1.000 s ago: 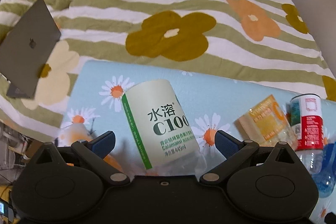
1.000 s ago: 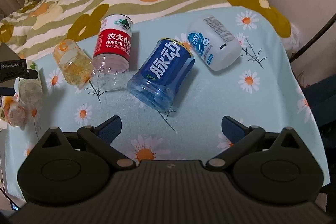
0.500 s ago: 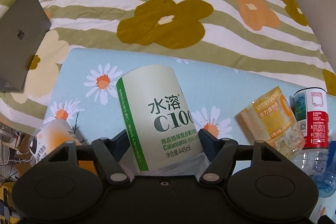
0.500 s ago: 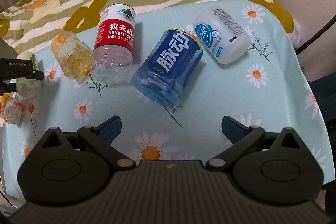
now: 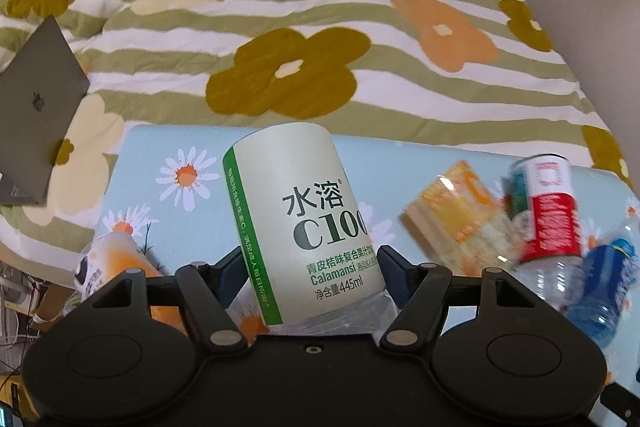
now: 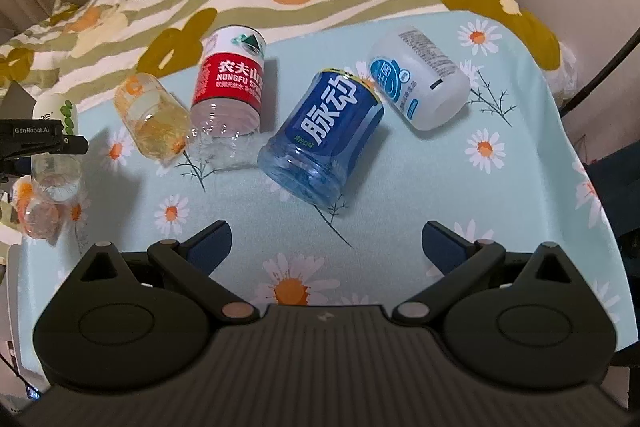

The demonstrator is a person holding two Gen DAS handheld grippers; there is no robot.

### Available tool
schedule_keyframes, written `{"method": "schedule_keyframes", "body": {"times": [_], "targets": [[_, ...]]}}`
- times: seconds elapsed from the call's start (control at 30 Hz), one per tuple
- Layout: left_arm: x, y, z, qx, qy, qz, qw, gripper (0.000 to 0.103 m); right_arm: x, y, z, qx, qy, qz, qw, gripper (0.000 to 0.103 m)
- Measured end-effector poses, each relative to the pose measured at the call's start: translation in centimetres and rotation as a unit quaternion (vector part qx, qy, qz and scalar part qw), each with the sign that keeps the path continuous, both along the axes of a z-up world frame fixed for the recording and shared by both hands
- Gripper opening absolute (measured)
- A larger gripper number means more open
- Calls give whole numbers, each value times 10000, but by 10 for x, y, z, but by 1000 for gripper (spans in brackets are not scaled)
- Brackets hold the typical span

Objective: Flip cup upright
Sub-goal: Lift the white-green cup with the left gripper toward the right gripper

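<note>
My left gripper (image 5: 310,267) has lifted the green-labelled cup (image 5: 304,223) off the daisy cloth (image 5: 420,163) since a second ago; its jaws clamp the cup's lower end at 6 o'clock. My right gripper (image 6: 326,247) hangs wide open, holding nothing.

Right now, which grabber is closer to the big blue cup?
Right. The right gripper sits open just in front of the blue cup, not touching. The left gripper, farther left, is shut on the pale green cup.

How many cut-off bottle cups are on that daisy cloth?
6: green C100 cup in the left gripper, peach, yellow, red, blue, white. More may be hidden.
</note>
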State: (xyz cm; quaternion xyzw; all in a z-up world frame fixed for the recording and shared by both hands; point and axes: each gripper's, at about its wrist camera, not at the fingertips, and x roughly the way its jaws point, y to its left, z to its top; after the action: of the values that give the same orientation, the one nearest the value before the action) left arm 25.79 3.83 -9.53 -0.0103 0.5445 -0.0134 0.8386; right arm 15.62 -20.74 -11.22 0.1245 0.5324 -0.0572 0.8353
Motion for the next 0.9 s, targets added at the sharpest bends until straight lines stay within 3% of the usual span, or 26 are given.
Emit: {"method": "schedule_keyframes", "body": {"times": [0.4,0.67,0.9], "targets": [[-77,-50,26,-11,-350,-688,9970,74,-37,-15,13,-194,-374,491,9979,103],[-131,-96,4,-69,-163,-1147,9932,74,-66,-30,5,-401,-575,885,9936,103],[-152,-126,-24,-17,-87,-1385,9903,74,-82,-40,-5,-418,-624,1079,9913,103]]}}
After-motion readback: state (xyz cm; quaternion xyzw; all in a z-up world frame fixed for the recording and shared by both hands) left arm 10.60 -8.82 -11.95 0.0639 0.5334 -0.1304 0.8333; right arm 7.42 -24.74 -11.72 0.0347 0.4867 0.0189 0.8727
